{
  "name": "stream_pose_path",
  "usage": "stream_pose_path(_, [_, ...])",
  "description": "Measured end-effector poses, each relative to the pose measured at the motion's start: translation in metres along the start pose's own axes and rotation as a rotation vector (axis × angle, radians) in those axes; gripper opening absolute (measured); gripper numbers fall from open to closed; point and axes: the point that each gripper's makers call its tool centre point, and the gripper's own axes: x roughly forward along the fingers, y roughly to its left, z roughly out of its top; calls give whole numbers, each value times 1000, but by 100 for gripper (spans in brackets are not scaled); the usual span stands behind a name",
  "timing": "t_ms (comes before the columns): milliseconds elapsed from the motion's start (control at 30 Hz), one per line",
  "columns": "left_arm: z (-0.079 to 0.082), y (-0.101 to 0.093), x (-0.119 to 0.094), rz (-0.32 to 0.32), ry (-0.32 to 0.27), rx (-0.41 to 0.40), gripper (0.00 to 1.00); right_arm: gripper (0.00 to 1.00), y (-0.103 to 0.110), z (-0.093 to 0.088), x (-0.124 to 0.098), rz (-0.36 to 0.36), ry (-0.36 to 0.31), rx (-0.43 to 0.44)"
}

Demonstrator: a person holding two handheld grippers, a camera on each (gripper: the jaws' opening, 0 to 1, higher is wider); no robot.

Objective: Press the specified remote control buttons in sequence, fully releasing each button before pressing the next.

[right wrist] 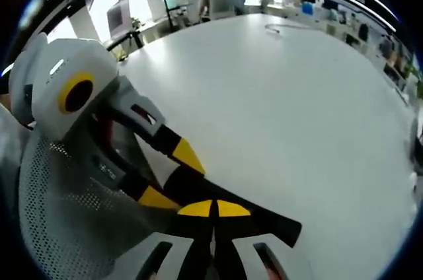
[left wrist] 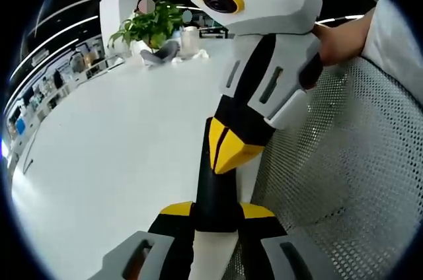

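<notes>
- The left gripper (left wrist: 218,211) is clamping the black remote control (left wrist: 215,184) between its yellow-tipped jaws, which are standing just the remote's width apart. The remote is sticking out forward, up off the white table (left wrist: 119,148) and next to a grey mesh chair (left wrist: 344,174).
- The right gripper (left wrist: 228,150) is coming in from above with a person's hand (left wrist: 337,41) behind it. Its jaws are pinched together with nothing between them, and the joined tips are sitting on or just over the remote's face. I cannot tell whether they are actually bearing down.
- The remote is being pinched by its sides, so a firm push on its face is likely to pivot or slide it in the left jaws. A press may then be landing off target or not registering.
- No buttons are readable from either view, so the tips could be hitting a neighbouring button, or two at once, given how broad the paired tips are.
- If the right tips are only easing off instead of lifting clear, the button may not be fully releasing before the next press.
- With nothing under the remote, a slip would be dropping it towards the chair or the floor, out of the workspace.
- The potted plant (left wrist: 149,26) is standing well away and is posing no hazard.
</notes>
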Motion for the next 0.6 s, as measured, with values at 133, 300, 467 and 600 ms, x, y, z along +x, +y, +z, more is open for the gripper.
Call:
stream_pose_path(133, [0,0,0,0,-1,-1,25,0,0,0,0,2,4,1])
stream_pose_path(300, [0,0,0,-1,-4,-5,25,0,0,0,-1,17,2,32])
stream_pose_path(467, [0,0,0,-1,-4,-5,25,0,0,0,-1,15,0,16])
stream_pose_path(600, [0,0,0,-1,-4,-4,25,0,-1,-1,0,12,-3,19])
